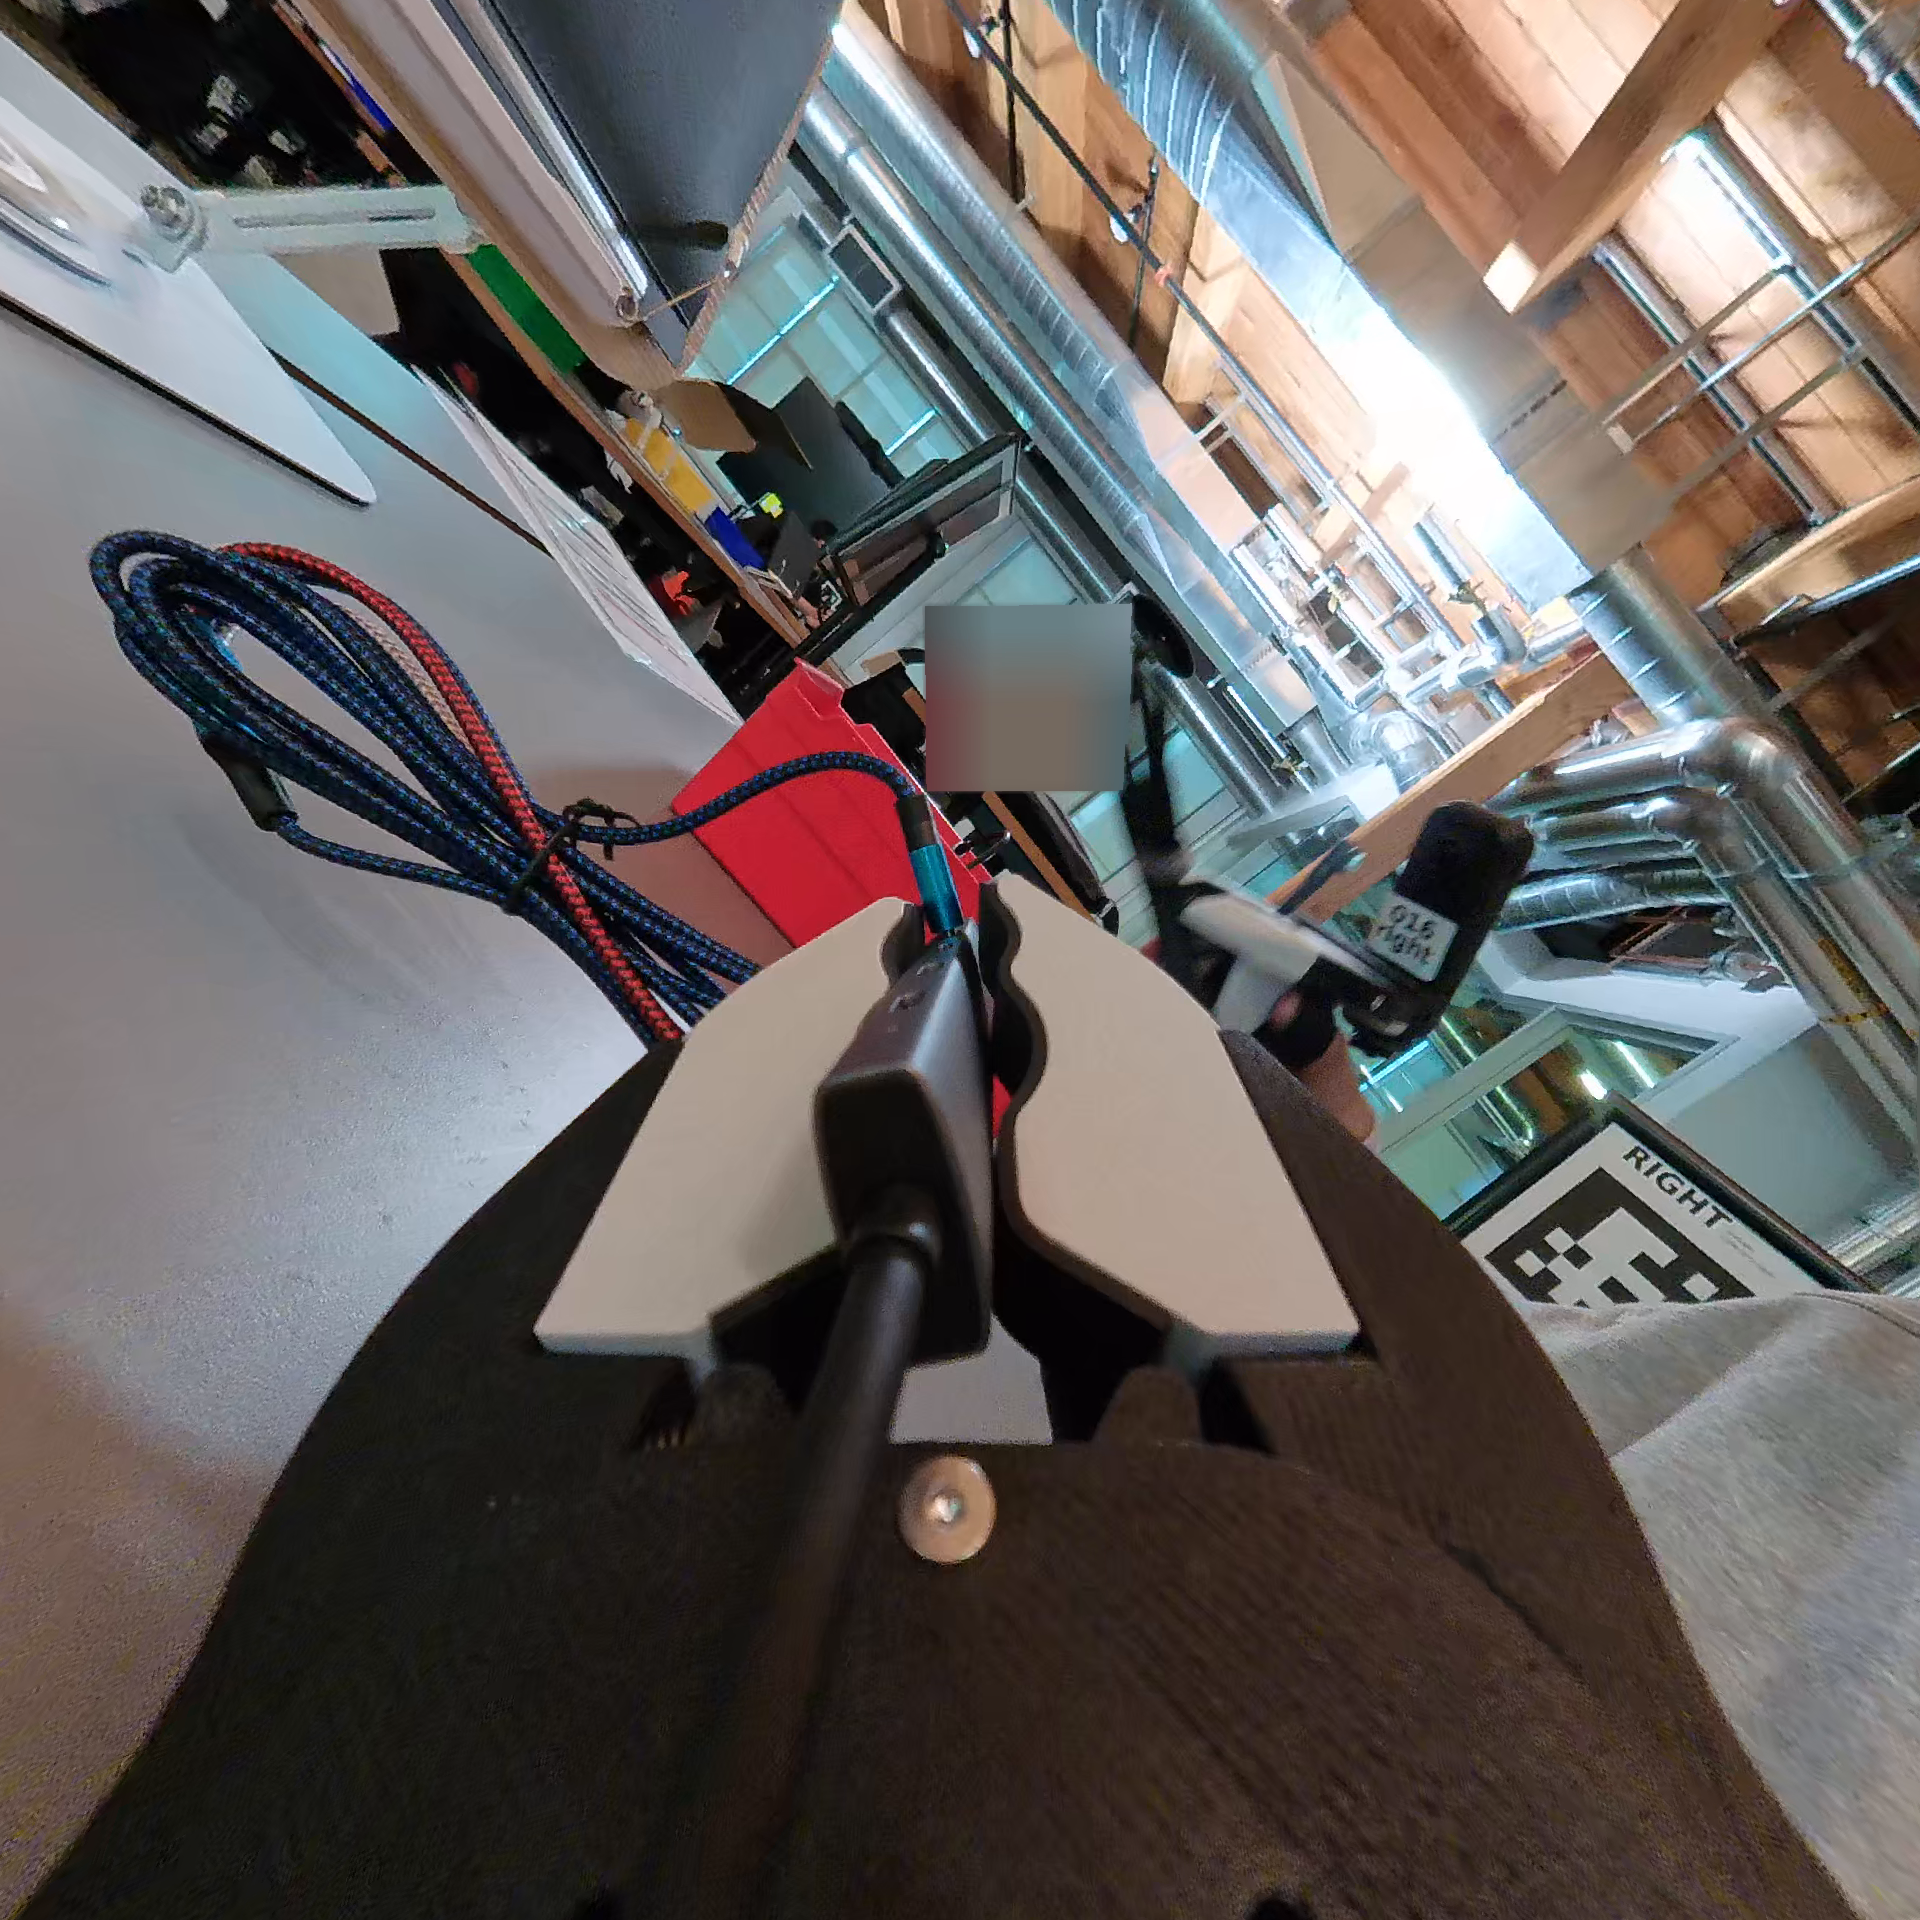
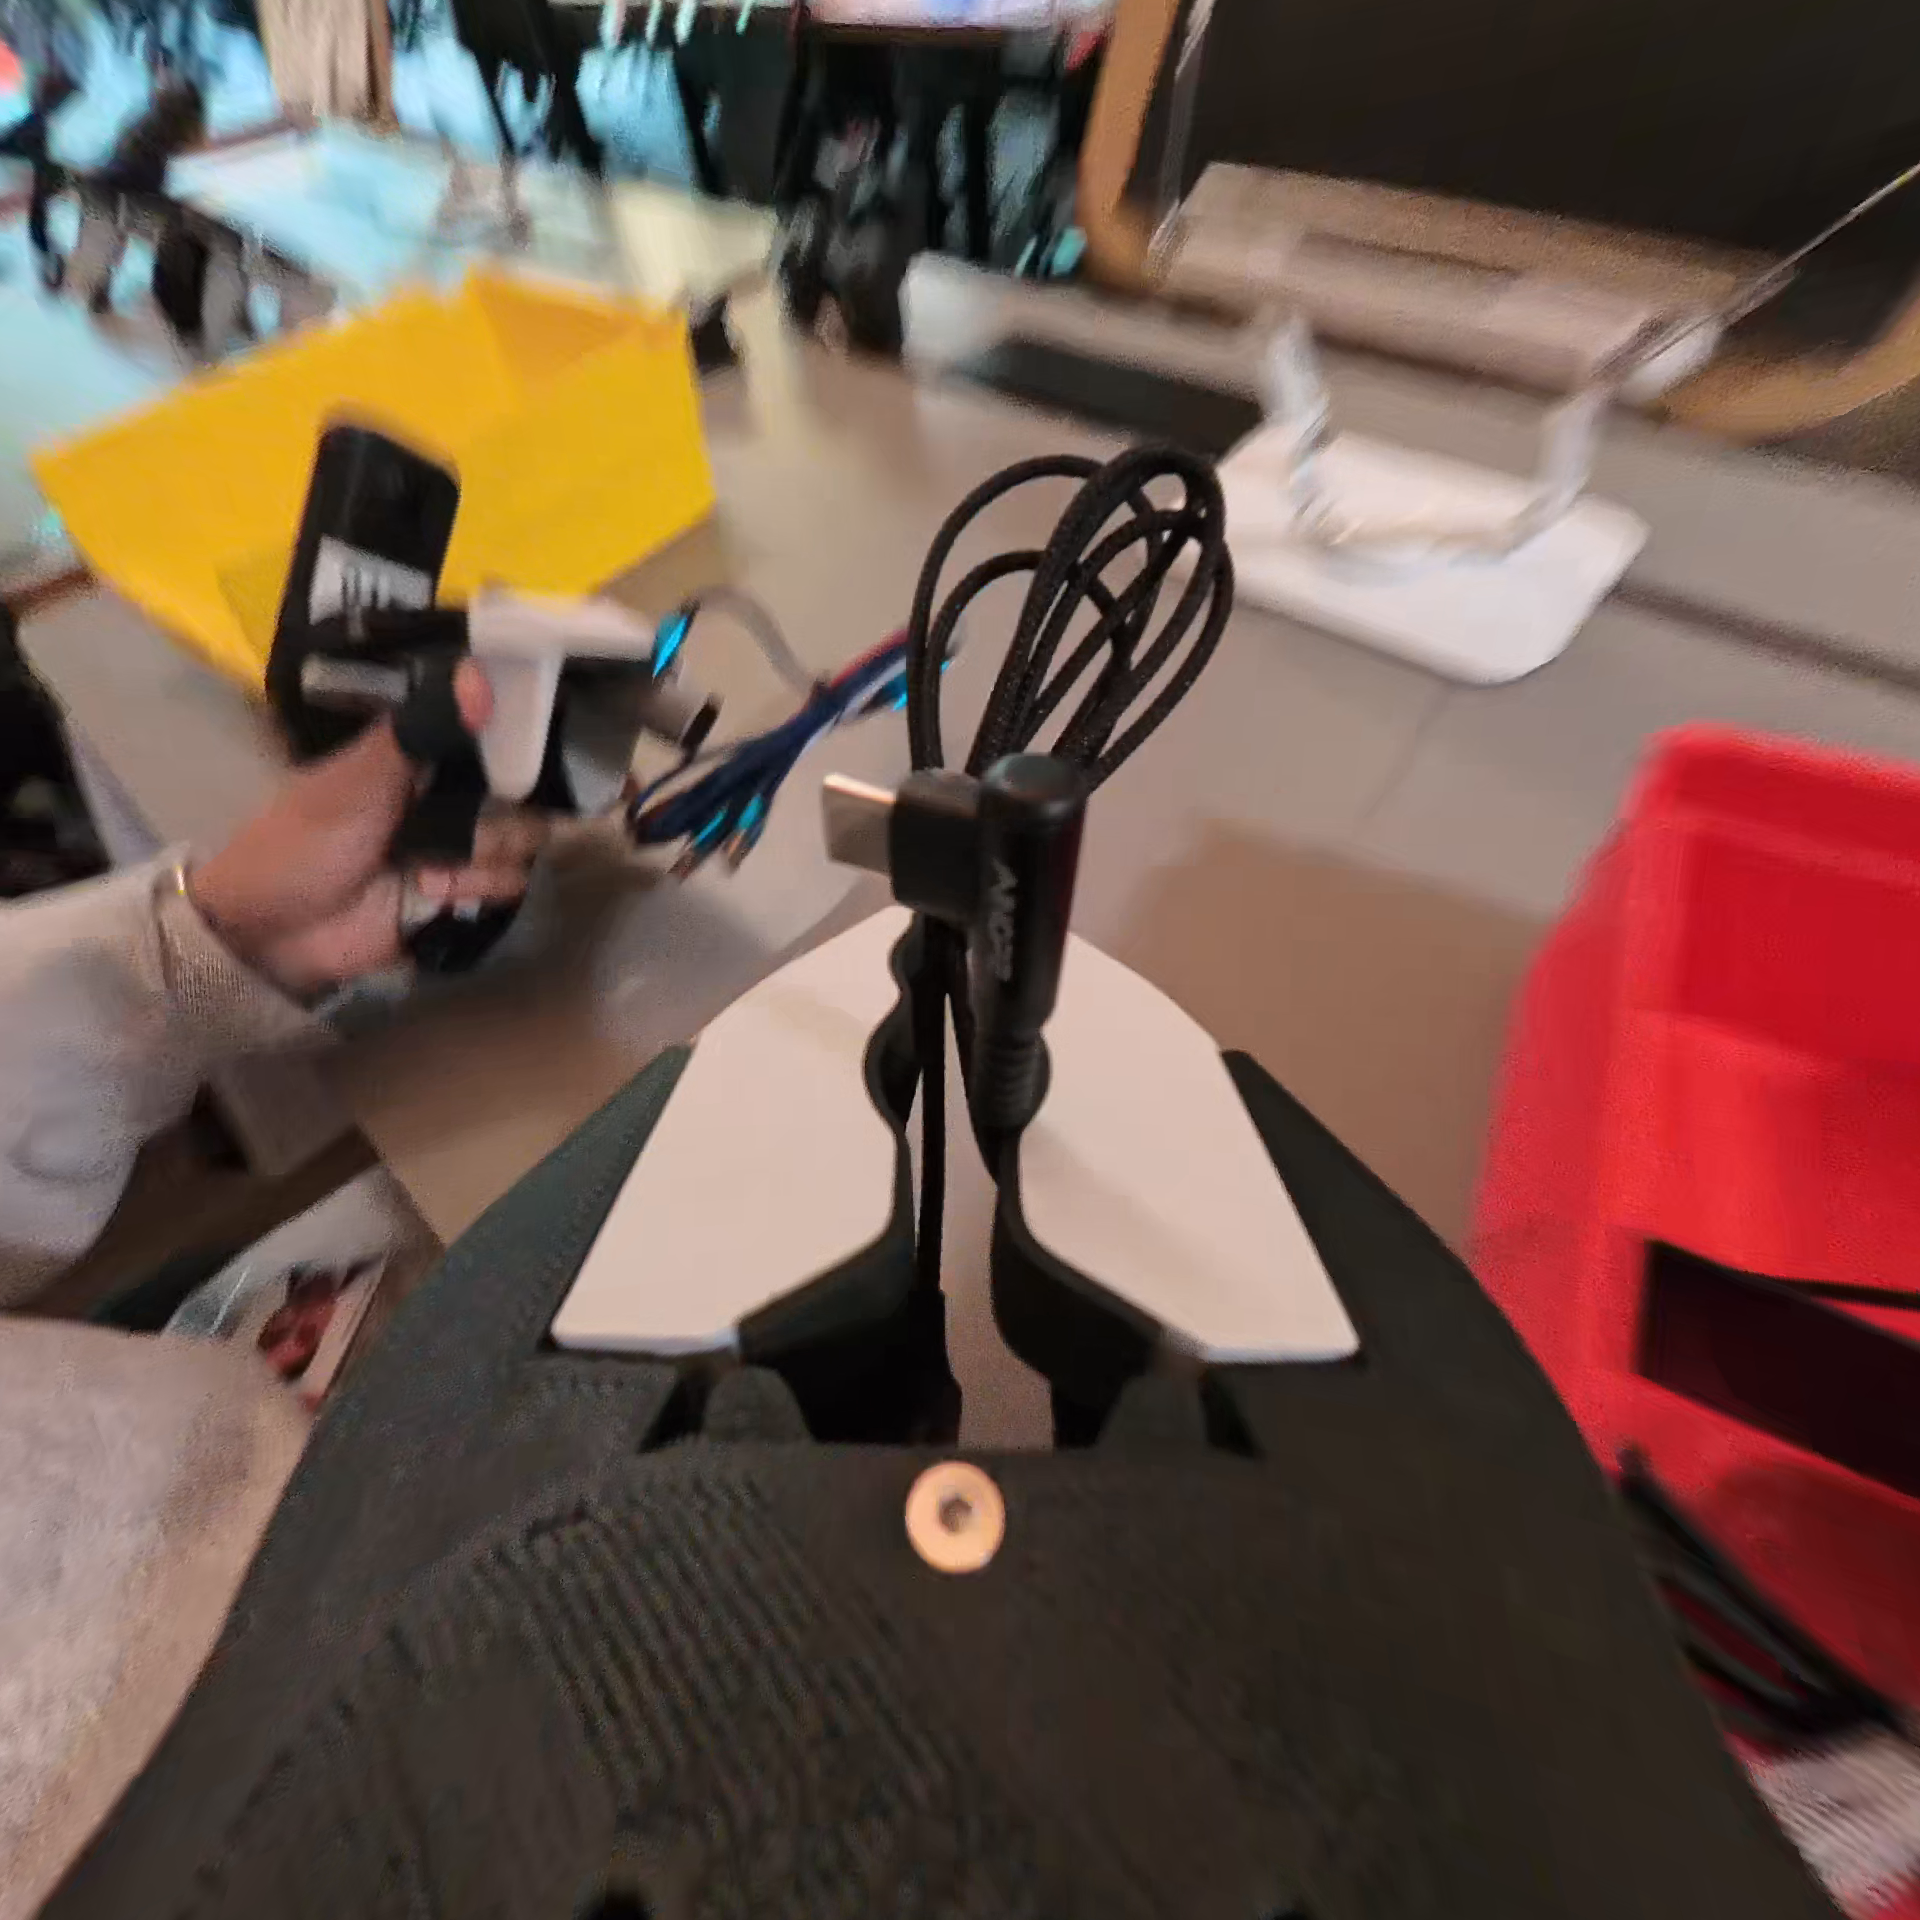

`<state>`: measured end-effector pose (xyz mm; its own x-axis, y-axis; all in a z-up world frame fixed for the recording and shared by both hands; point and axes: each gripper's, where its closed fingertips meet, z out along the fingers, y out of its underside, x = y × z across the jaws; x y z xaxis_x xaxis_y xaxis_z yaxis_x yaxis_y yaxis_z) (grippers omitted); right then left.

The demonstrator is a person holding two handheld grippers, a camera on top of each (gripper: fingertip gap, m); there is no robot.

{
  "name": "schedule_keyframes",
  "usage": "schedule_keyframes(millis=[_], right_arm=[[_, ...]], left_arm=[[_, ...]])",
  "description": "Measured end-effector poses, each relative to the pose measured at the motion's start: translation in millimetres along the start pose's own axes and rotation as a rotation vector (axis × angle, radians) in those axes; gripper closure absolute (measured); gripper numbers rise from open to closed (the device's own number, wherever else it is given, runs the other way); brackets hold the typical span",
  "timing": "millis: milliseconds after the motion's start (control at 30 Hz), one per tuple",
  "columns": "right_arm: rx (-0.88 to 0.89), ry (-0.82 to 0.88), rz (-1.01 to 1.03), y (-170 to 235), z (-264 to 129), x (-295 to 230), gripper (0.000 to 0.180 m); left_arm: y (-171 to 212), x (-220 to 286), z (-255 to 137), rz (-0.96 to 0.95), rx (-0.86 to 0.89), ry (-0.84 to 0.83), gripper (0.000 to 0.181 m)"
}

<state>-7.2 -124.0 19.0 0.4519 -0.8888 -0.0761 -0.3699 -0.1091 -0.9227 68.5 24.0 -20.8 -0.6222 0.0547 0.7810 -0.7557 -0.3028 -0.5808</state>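
In the left wrist view, tilted steeply, a bundle of blue and red braided cable (image 1: 416, 769) lies at the left on a pale grey tabletop (image 1: 208, 1039), bound by a thin black tie. One blue strand runs rightward from the bundle to a teal metal plug (image 1: 932, 873). That plug meets the tip of a dark grey adapter (image 1: 914, 1091), which the left tool (image 1: 982, 925) grips between its white fingers (image 1: 748, 1122), nearly closed around it. A thick black lead (image 1: 852, 1382) leaves the adapter's near end toward the camera. Behind the fingertips sits a red bin (image 1: 821, 821). Farther right, the right tool (image 1: 1351, 956) hangs in the air, held by a gloved hand.

In the blurred right wrist view, a person's hand (image 2: 332, 873) at the left holds the left tool (image 2: 582, 707), with the blue cable bundle (image 2: 769, 748) just beside it and a yellow bin (image 2: 447, 457) behind. At centre, the right tool (image 2: 961, 971) is clamped tight on a coiled black braided cable (image 2: 1081, 613), its loops standing above the fingertips and an angled black plug (image 2: 935, 831) with a metal end pointing left. A white stand (image 2: 1434, 561) rests on the tabletop beyond. The red bin (image 2: 1714, 1091) fills the right edge.
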Motion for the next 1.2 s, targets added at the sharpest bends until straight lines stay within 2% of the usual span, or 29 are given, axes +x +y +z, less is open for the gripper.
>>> schedule_keyframes(millis=[33,100,167,267,333,467,567,633,700,733,800,867,967,1033,1067,1200], right_arm=[[0.075,0.059,-0.005,-22,-24,15,0.169],[0.227,0.218,-0.009,-59,-81,52,0.169],[0.35,0.392,0.018,-75,-138,93,0.169],[0.518,0.62,0.121,-58,-202,145,0.169],[0.624,0.709,0.228,-28,-220,167,0.169],[0.588,0.766,0.381,35,-199,187,0.169],[0.55,0.742,0.504,57,-177,194,0.168],[0.432,0.68,0.518,68,-145,189,0.165],[0.236,0.634,0.502,85,-111,181,0.126],[0.191,0.635,0.469,88,-103,178,0.116],[0.211,0.688,0.352,78,-107,177,0.106],[0.272,0.778,0.233,61,-127,180,0.103],[0.441,0.879,0.094,32,-165,178,0.11],[0.574,0.881,0.019,12,-182,165,0.113],[0.608,0.877,-0.025,4,-185,159,0.112],[0.532,0.811,-0.167,-7,-160,130,0.12]], left_arm=[[-1,0,-1,-0.005,0.003,0.003,0.168],[0,-1,0,-0.014,0.002,0.005,0.168],[4,-1,3,-0.02,-0.014,0.006,0.168],[10,2,7,-0.013,-0.036,0.011,0.168],[15,3,10,0.002,-0.056,0.007,0.168],[22,4,15,0.015,-0.088,0.003,0.168],[24,4,16,0.012,-0.094,0.007,0.168],[26,3,16,0.019,-0.104,0.002,0.168],[28,4,17,0.026,-0.119,0.001,0.167],[29,4,18,0.028,-0.126,0.003,0.168],[30,5,18,0.026,-0.132,0.007,0.168],[31,6,17,0.021,-0.134,0.013,0.167],[31,5,17,0.012,-0.134,0.018,0.167],[32,6,17,0.006,-0.139,0.022,0.167],[33,6,18,0.004,-0.142,0.024,0.167],[40,10,21,0.001,-0.173,0.046,0.168]])
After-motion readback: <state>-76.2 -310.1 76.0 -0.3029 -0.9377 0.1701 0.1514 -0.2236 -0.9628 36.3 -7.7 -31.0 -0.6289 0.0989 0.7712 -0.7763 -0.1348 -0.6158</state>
